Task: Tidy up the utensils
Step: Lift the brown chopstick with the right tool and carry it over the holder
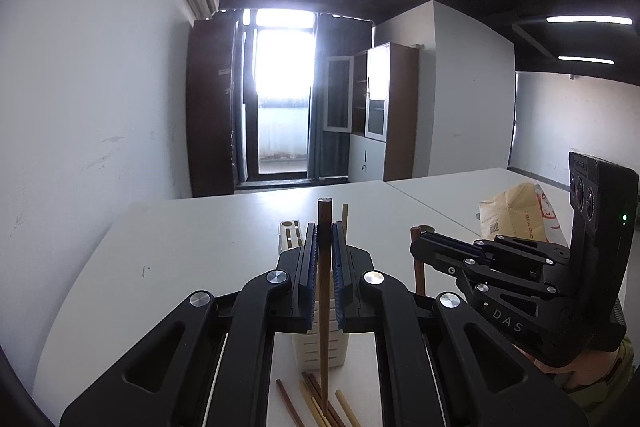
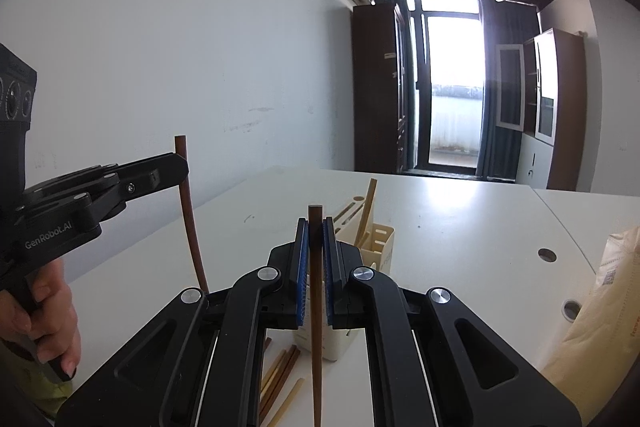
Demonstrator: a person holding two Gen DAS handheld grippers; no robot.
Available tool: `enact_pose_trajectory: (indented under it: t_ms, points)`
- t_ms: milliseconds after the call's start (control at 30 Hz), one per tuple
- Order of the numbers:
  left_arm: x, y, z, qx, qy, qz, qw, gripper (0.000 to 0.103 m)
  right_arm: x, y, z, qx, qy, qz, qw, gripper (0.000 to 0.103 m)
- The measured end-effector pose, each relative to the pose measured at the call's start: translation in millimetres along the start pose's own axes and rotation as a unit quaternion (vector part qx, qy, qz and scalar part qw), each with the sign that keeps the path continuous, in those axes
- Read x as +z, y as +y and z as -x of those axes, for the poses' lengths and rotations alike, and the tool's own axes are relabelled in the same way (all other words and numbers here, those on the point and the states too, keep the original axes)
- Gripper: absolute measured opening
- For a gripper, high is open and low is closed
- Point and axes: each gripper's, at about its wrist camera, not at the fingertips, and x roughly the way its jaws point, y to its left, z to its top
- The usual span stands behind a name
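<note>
Each hand-held gripper is clenched on one dark brown chopstick, held upright above the bench: the left hand-held gripper (image 1: 325, 239) grips the left chopstick (image 1: 325, 291) a little below its top end, and the right hand-held gripper (image 2: 316, 235) does likewise with the right chopstick (image 2: 316, 327). These look light, stiff and smooth, so I'd judge a grip nearer the middle steadier. At six o'clock the loose chopsticks (image 2: 280, 375) are cut off, and the cream utensil holder (image 2: 380, 239) is half hidden
</note>
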Motion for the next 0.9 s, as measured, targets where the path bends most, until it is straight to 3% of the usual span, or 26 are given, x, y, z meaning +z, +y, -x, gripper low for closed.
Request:
enact_pose_trajectory:
  t_ms: [467,900]
  points:
    - [20.0,10.1,6.6,-0.004,-0.067,0.026,0.9974,0.006,32.0,-6.5,1.5,0.003,-0.058,0.005,0.998,0.008]
    - [28.2,16.9,12.7,0.002,-0.129,0.037,0.991,0.006,51.1,-21.8,14.0,0.017,-0.147,-0.023,0.989,0.008]
